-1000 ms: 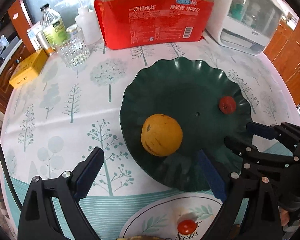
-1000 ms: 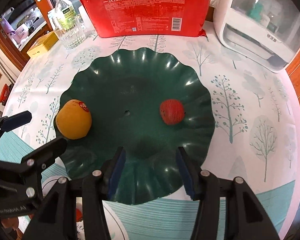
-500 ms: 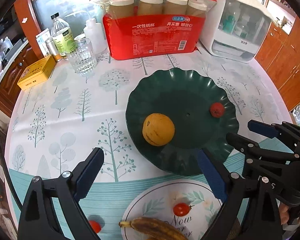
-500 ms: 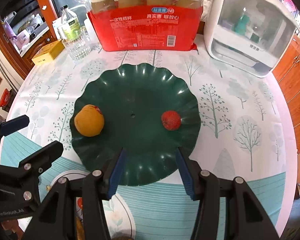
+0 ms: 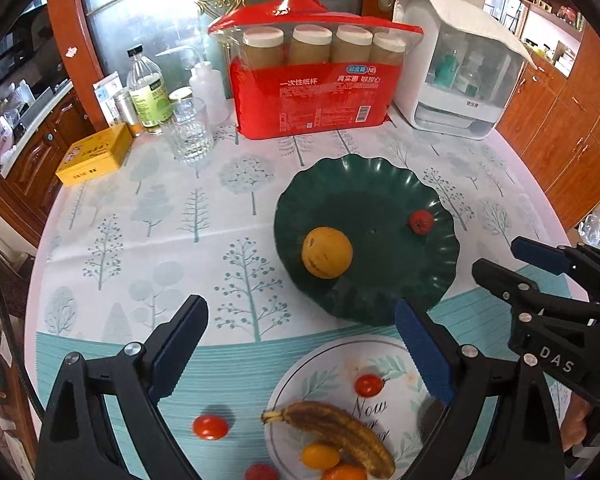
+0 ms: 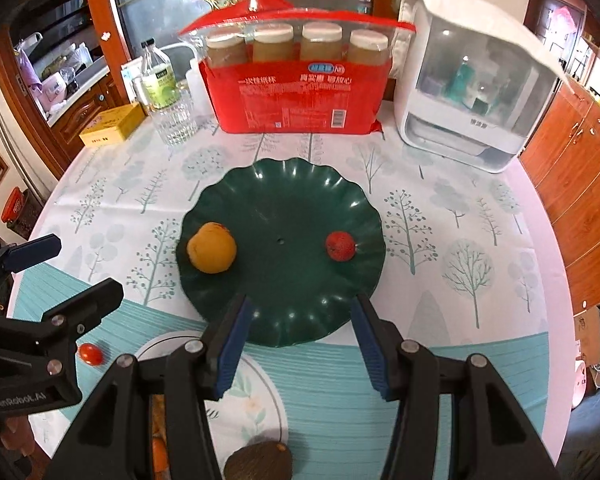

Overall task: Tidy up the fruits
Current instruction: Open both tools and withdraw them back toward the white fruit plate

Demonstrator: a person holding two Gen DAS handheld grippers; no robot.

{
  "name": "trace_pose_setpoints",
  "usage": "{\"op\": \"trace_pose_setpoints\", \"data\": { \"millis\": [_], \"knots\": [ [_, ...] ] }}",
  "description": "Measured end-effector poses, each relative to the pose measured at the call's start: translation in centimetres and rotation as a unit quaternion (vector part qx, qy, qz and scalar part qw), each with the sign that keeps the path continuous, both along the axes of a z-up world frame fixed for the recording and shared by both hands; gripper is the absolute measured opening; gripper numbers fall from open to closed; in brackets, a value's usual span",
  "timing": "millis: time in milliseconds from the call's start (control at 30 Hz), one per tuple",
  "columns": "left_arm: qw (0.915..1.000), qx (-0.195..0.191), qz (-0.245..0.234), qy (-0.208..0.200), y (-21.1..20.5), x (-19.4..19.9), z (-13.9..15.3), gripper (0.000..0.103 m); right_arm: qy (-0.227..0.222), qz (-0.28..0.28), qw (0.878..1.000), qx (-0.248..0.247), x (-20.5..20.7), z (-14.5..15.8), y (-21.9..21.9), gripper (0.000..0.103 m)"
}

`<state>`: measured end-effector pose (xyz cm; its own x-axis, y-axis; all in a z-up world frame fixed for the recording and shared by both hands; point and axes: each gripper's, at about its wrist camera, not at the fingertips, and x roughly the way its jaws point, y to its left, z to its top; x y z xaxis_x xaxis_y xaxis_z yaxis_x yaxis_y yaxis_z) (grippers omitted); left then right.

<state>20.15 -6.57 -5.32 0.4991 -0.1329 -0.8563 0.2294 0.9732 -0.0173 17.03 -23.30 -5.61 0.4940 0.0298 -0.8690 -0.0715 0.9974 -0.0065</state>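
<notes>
A dark green scalloped plate (image 5: 380, 196) (image 6: 284, 196) holds a yellow-orange fruit (image 5: 327, 253) (image 6: 212, 253) and a small red fruit (image 5: 421, 222) (image 6: 340, 245). Nearer me, a white printed plate (image 5: 396, 364) (image 6: 256, 396) carries a browned banana (image 5: 336, 428), a cherry tomato (image 5: 368, 385) and small orange fruits (image 5: 321, 456). Another cherry tomato (image 5: 210, 427) (image 6: 90, 353) lies on the cloth left of it. A dark brown fruit (image 6: 259, 462) lies at the bottom edge. My left gripper (image 5: 300, 344) is open and empty above the white plate. My right gripper (image 6: 298, 336) is open and empty at the green plate's near rim.
At the back stand a red pack of paper cups (image 5: 316, 80), a white dispenser box (image 5: 460, 68), a glass (image 5: 190, 132), bottles (image 5: 146, 88) and a yellow tin (image 5: 96, 154). The round table's edge curves off left and right.
Both grippers have pulled back and up from the green plate. The white plate, banana and tomatoes have come into view. Both stay open and empty.
</notes>
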Motion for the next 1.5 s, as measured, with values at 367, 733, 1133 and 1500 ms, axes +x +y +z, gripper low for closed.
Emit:
{"op": "trace_pose_setpoints", "data": {
  "millis": [367, 733, 1133, 1500],
  "knots": [
    [0.9999, 0.003, -0.007, -0.013, 3.7, -4.1, 2.3, 0.094, -0.013, -0.017, 1.0, 0.003, -4.7, 2.1, 2.4, 0.053],
    [0.9995, -0.006, -0.01, -0.029, 8.7, -7.2, 4.2, 0.094, -0.03, -0.035, 0.999, 0.005, -9.0, 4.1, 5.1, 0.053],
    [0.9996, 0.003, -0.026, 0.005, 12.7, -8.9, 0.8, 0.094, -0.022, -0.045, 0.999, 0.021, -13.0, 2.7, 7.7, 0.053],
    [0.9947, 0.027, -0.062, 0.077, 14.0, -9.6, -7.0, 0.094, 0.053, -0.045, 0.996, 0.048, -16.7, -4.5, 9.2, 0.052]
  ]
}}
